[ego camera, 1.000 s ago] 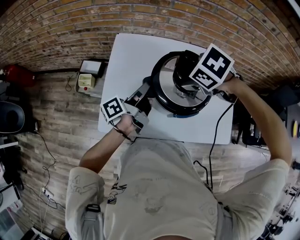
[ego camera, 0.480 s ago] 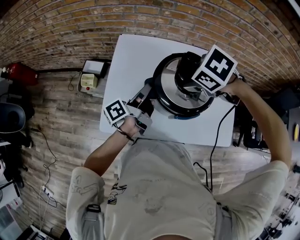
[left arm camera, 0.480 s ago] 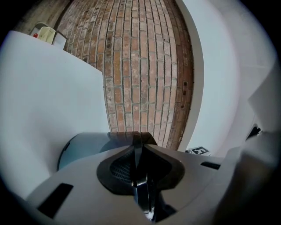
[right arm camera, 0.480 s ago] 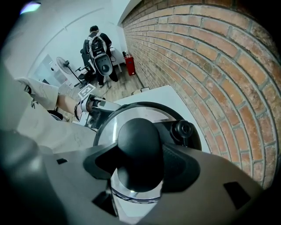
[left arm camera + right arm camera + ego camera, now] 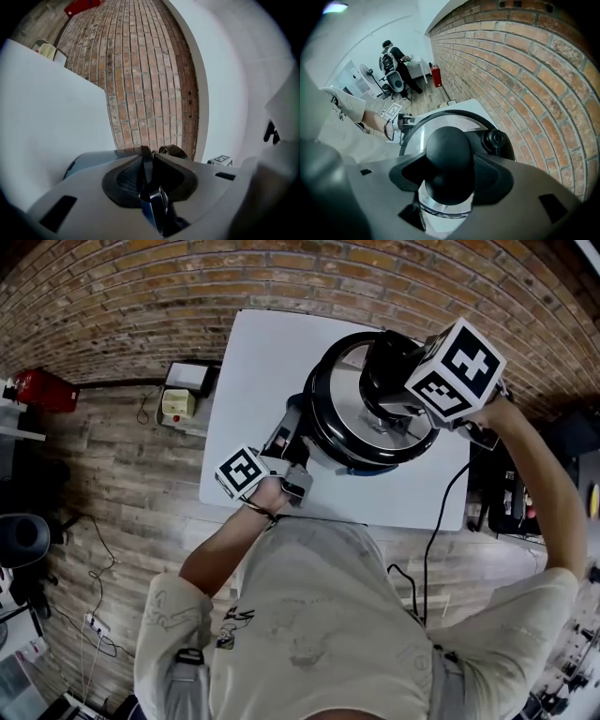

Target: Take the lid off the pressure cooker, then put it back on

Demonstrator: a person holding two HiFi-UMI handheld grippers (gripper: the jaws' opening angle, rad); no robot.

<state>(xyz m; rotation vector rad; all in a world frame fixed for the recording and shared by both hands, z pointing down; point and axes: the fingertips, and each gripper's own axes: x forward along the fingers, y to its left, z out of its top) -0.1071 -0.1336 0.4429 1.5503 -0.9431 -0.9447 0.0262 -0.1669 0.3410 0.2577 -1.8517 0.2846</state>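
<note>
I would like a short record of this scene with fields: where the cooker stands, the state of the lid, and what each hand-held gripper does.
Place: pot on the white table
Lid: held by its black knob; appears raised slightly off the pot
Right hand-held gripper: closed on the black knob, pointing steeply down
Left hand-held gripper: pressing the side handle between its jaws, which have just been opening slightly
</note>
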